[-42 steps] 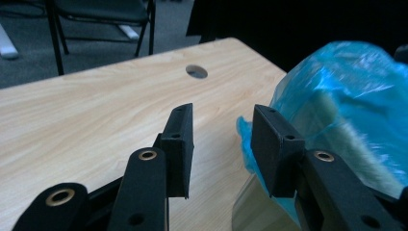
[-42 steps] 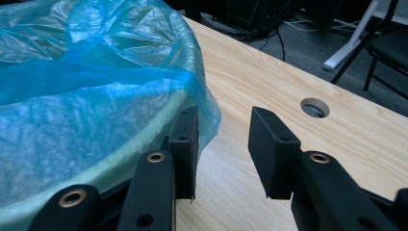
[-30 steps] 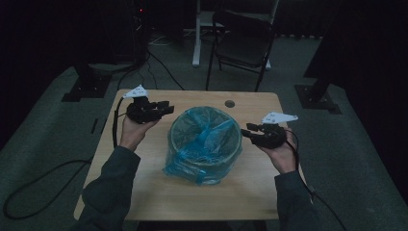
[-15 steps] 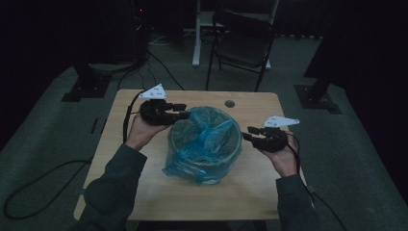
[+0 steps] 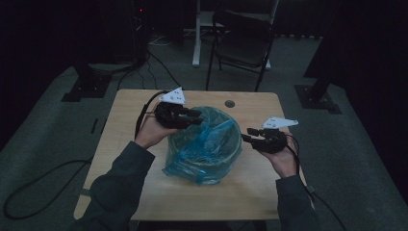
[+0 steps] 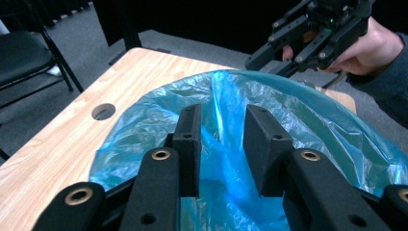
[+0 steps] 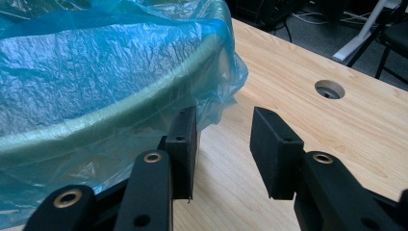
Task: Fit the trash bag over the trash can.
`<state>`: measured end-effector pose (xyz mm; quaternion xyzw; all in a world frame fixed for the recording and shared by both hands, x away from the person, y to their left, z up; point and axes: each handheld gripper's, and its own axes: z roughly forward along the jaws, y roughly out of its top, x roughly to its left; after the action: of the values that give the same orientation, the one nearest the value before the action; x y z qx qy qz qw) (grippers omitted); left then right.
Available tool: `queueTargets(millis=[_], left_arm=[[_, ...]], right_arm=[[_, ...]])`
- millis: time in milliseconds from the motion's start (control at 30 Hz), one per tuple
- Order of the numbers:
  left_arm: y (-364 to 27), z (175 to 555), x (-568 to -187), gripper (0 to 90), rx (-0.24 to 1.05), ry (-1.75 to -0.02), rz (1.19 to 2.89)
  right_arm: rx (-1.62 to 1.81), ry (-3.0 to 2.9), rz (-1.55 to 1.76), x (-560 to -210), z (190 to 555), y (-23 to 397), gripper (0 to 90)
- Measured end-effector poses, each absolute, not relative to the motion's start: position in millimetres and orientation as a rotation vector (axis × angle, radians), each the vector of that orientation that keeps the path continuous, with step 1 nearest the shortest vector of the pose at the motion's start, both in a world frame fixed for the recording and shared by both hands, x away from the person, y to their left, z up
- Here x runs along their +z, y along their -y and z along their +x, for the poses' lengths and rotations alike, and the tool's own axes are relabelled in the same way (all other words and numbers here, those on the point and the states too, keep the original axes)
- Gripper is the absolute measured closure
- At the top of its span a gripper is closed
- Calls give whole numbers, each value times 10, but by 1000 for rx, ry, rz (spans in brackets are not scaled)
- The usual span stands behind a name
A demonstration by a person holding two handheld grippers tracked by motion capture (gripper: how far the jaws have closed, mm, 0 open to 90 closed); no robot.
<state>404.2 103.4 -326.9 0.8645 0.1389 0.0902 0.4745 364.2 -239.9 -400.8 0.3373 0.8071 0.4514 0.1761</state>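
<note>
Gripper: right gripper (image 7: pixel 222 149), two black jaws apart with nothing between them.
Bag: blue bag (image 7: pixel 96 62) over a green rim (image 7: pixel 120 108), at the left, just beside the left jaw.
Table: pale wood table (image 7: pixel 288 86), with a round hole (image 7: pixel 330 89) far right.

The bin (image 5: pixel 204 144) is wrapped in a blue plastic liner (image 6: pixel 308 120), so its colour and material are hard to tell; a pale green rim shows faintly through the film in the right gripper view. The bin's inside bottom is hidden by bunched liner. In the left gripper view, the frame's lower edge cuts off the bin's near side. The person's (image 5: pixel 120 192) shoulders and head fall below the high view's bottom edge. The room beyond the bench (image 5: pixel 125 120) is too dark to make out.
</note>
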Motion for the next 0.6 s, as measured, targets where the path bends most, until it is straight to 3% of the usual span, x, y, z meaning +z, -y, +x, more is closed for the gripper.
queueTargets(millis=[600], left_arm=[[-558, 4096, -3412, 733, 225, -242, 2399]], right_arm=[[1280, -2290, 954, -4024, 3632, 2394, 617]])
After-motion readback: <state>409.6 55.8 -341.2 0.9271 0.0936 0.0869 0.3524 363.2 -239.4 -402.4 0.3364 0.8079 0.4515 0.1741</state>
